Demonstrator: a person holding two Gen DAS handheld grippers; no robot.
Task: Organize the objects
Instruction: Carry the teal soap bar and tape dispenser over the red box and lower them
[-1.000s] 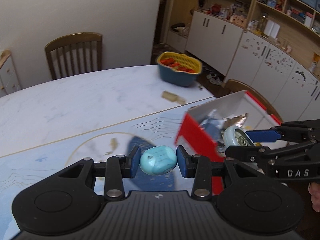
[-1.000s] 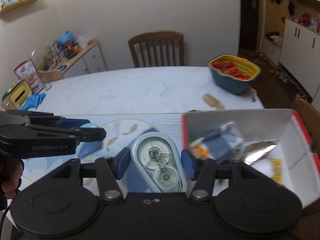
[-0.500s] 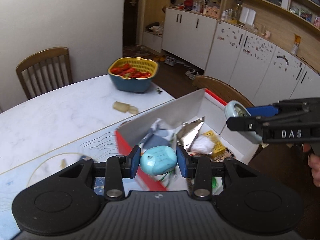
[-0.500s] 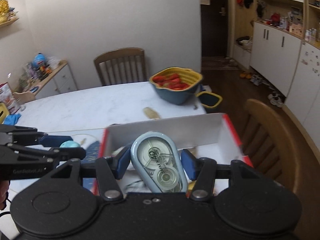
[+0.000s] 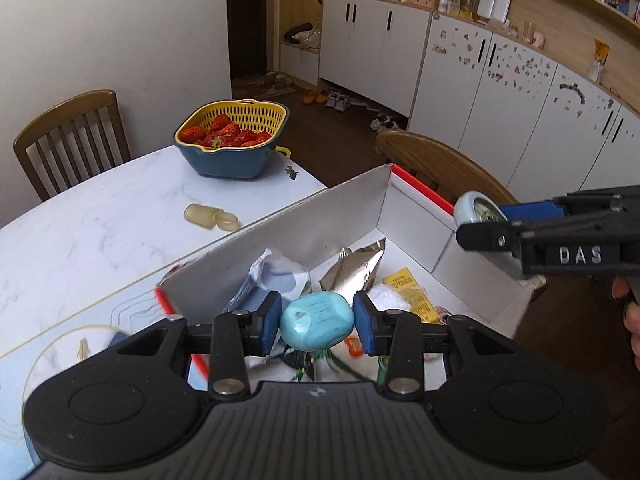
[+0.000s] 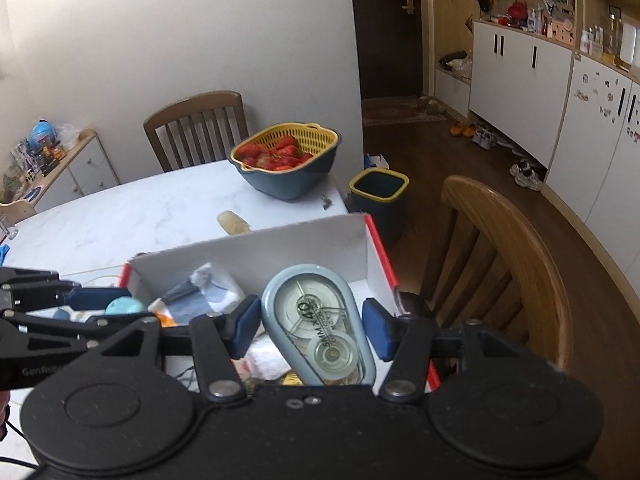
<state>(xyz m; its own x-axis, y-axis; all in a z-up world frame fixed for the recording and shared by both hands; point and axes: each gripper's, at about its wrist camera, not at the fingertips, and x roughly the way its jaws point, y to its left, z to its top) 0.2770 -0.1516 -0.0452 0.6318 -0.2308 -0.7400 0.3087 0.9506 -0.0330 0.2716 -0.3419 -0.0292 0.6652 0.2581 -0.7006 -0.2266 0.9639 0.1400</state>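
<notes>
White marble table under me, cabinets along the far wall, wooden chairs around. On my left gripper the jaws are clamped on a small turquoise oval object, possibly an eraser or a soap bar, I can't tell which through this lens. It hangs above the open red-and-white box, over the crumpled wrappers and a yellow packet lying inside. On my right gripper the jaws are pressed on a pale blue correction tape dispenser, held lengthwise with its rounded end forward, above the right part of the same box, near its red-edged wall. From the left camera I see the right gripper coming in from the right above the box's far corner, the dispenser poking out of it. From the right camera the left gripper sits at the left, just over the box's edge. Beyond the box, a blue bowl with a yellow strainer of strawberries stands near the table's end, and a small translucent cap-like piece lies between it and the box. Dark bin on the floor past the table.
</notes>
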